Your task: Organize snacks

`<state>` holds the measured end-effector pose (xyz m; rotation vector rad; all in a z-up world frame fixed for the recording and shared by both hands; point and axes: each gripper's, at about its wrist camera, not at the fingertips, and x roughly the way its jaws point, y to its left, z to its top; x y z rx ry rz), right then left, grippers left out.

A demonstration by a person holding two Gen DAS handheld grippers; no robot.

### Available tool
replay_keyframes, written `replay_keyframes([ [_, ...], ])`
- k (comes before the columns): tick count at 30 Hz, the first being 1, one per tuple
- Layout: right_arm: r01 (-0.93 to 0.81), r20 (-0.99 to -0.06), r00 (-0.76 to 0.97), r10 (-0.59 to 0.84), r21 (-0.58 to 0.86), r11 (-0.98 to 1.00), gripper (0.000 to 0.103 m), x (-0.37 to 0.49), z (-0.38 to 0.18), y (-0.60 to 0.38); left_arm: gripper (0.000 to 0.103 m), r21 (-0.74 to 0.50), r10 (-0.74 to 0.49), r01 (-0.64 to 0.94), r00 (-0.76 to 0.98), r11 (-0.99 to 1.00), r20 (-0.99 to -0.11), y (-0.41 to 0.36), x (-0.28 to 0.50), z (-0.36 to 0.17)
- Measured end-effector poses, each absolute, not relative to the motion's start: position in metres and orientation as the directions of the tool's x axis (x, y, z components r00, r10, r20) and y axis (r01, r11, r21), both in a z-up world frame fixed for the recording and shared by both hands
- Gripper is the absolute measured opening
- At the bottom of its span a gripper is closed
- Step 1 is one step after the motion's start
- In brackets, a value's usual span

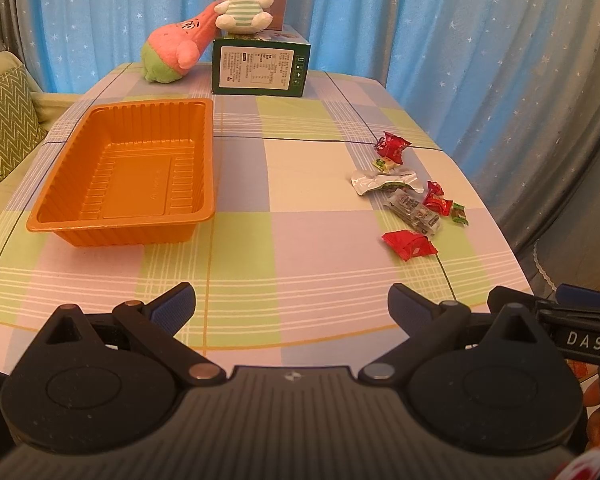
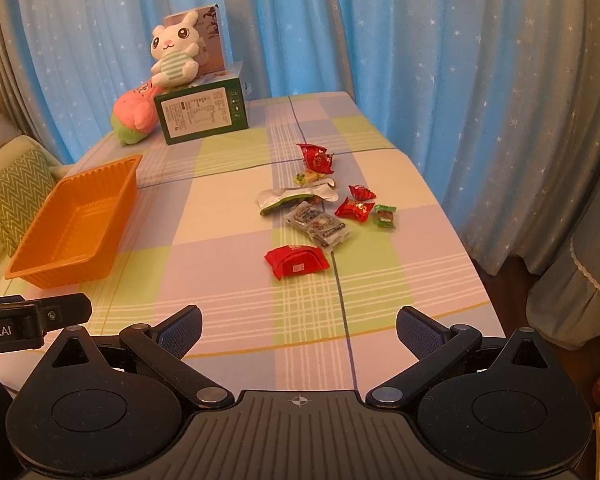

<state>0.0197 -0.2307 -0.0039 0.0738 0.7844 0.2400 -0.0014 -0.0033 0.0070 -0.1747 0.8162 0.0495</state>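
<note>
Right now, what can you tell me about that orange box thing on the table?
The orange tray is a shallow rectangle that looks like thin molded plastic, with ribbed walls, a flat rim and a raised panel in its floor. It sits upright and empty on the checked tablecloth, on the left side, well apart from the snacks. Nothing touches it but the cloth; both grippers are away from it.

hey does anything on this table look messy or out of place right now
Yes. The snack packets lie scattered loose on the checked tablecloth, none in the empty orange tray. The pink plush lies tipped against the green box.
</note>
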Motion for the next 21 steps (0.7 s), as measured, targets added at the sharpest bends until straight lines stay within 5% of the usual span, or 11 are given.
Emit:
replay_keyframes([
  [21,-0.178,-0.688,0.687,0.234,0.153,0.972,0.103,0.0201,-0.0012,-0.2362,0.102,-0.135,-0.029,-0.100,0.687,0.986,-0.726,-0.0057,-0.0003,0.0080],
])
